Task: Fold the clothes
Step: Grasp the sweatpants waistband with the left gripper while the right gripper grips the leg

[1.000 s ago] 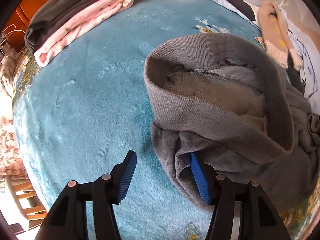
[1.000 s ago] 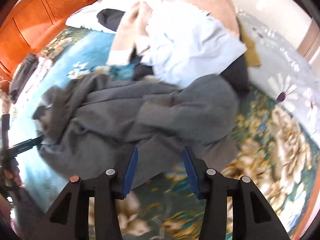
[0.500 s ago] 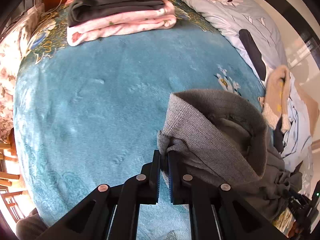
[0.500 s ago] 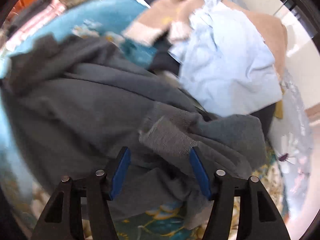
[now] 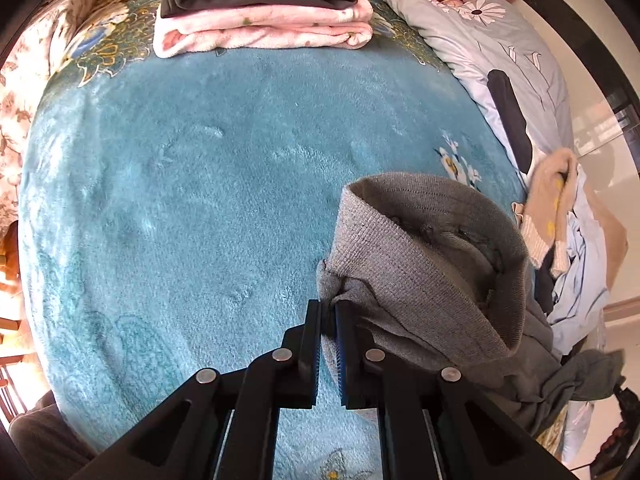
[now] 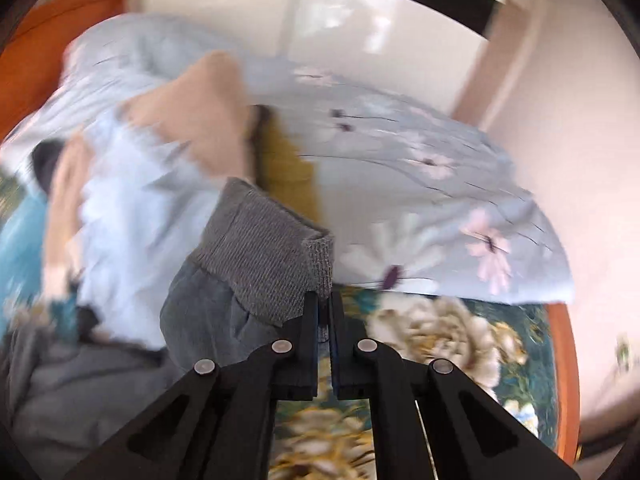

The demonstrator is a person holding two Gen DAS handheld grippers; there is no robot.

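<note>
Both grippers pinch the grey sweater's (image 5: pixel 432 264) ribbed knit: left gripper (image 5: pixel 328 312) on a bunched edge, right gripper (image 6: pixel 324 312) on a cuff (image 6: pixel 264 260). It slumps on the plush teal blanket (image 5: pixel 200 208); clothes beyond blur.

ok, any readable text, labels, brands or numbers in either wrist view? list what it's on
None readable in either view.
Grey knit garment, pinched by both the left gripper and right gripper: no tag or print visible.
Folded pink fleece and dark grey stack: only a floral pattern.
Right wrist view: motion-blurred.
</note>
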